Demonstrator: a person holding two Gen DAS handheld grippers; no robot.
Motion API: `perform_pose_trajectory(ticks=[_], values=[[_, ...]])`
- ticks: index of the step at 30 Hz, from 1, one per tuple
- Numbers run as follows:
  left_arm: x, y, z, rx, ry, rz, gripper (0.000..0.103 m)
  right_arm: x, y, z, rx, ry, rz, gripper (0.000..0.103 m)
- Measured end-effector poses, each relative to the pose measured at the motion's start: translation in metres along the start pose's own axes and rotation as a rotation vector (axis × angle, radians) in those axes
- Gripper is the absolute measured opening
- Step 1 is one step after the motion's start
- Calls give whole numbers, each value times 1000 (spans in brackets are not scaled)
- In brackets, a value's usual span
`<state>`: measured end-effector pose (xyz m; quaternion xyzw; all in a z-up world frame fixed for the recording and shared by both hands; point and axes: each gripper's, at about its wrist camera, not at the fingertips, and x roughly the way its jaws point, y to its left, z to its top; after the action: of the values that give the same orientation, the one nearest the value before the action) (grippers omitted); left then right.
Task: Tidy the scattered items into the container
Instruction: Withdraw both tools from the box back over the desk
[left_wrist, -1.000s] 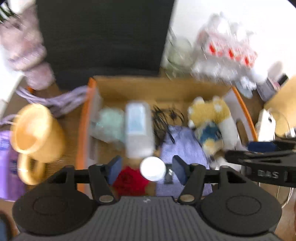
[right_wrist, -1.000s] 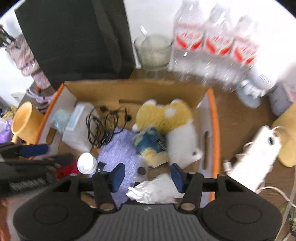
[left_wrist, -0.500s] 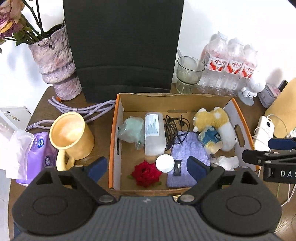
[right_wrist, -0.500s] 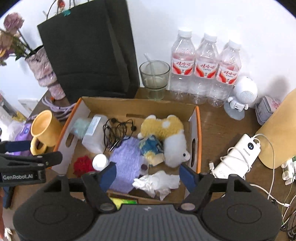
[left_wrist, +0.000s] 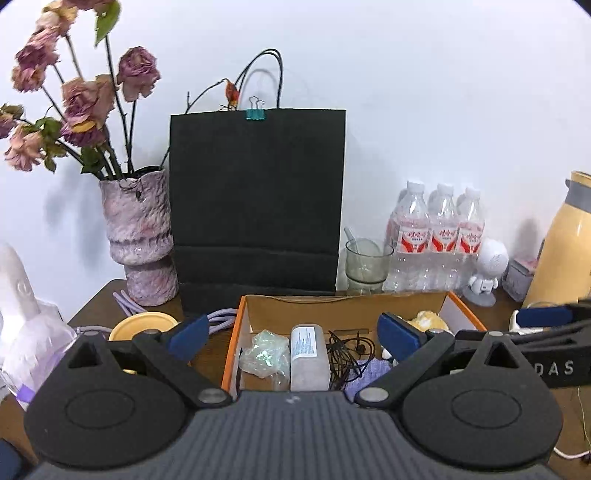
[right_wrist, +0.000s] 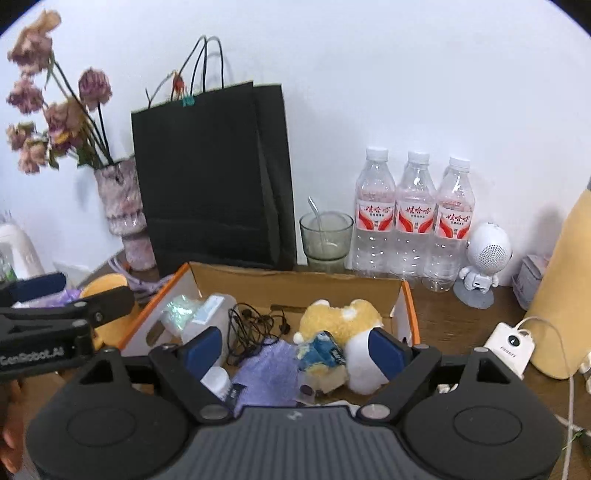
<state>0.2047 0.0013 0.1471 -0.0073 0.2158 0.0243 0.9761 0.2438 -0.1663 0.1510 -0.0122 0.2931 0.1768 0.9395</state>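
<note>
The open cardboard box with orange edges (left_wrist: 236, 325) (right_wrist: 410, 299) sits on the wooden table. Inside lie a crinkly clear wrapper (left_wrist: 264, 356), a white bottle (left_wrist: 308, 354), black earphones (right_wrist: 255, 325), a purple cloth (right_wrist: 267, 369), a yellow and white plush toy (right_wrist: 340, 317) and a small white round jar (right_wrist: 216, 380). My left gripper (left_wrist: 293, 338) is open and empty, held above the box's near side. My right gripper (right_wrist: 295, 349) is open and empty, also above the box. Each gripper shows at the edge of the other's view.
A black paper bag (left_wrist: 256, 199) stands behind the box, with a vase of dried roses (left_wrist: 138, 240) to its left. A glass (right_wrist: 325, 236), three water bottles (right_wrist: 413, 221), a small white robot figure (right_wrist: 484, 258), a yellow jug (right_wrist: 565, 295) and a white charger (right_wrist: 511, 345) stand to the right. A yellow mug (left_wrist: 142, 325) stands left.
Both grippers opened wide, pulled back and tilted up from looking down into the box to looking level at the wall. The items stay in the box.
</note>
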Motion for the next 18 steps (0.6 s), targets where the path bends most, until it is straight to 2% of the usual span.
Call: perform_pose_trajectory(ticks=[4,6,8,9,13,15,18], values=[[-10,-3,-13,25,-36,8,101,-12,1,-13,57,-27,-27,86],[-24,-8,-30,52,-57,30,103,-28,4,-28,75,-45,-26,86],[-45,-14,-56,76,-40,36,103,-49,9,-50,66,-66,-5,86],[-58,-15,-70,75,-29,19,103,-60,12,-63,58,-72,-4,86],[-116,-7,-134,45,-6,-136,103,-108,23,-132,-13,-86,19,86],[-137,-7,-159,62,12,-135,103,-125,29,-162,-34,-61,25,86],[-154,-7,-186,119,45,-181,103,-143,37,-194,-52,-25,70,85]])
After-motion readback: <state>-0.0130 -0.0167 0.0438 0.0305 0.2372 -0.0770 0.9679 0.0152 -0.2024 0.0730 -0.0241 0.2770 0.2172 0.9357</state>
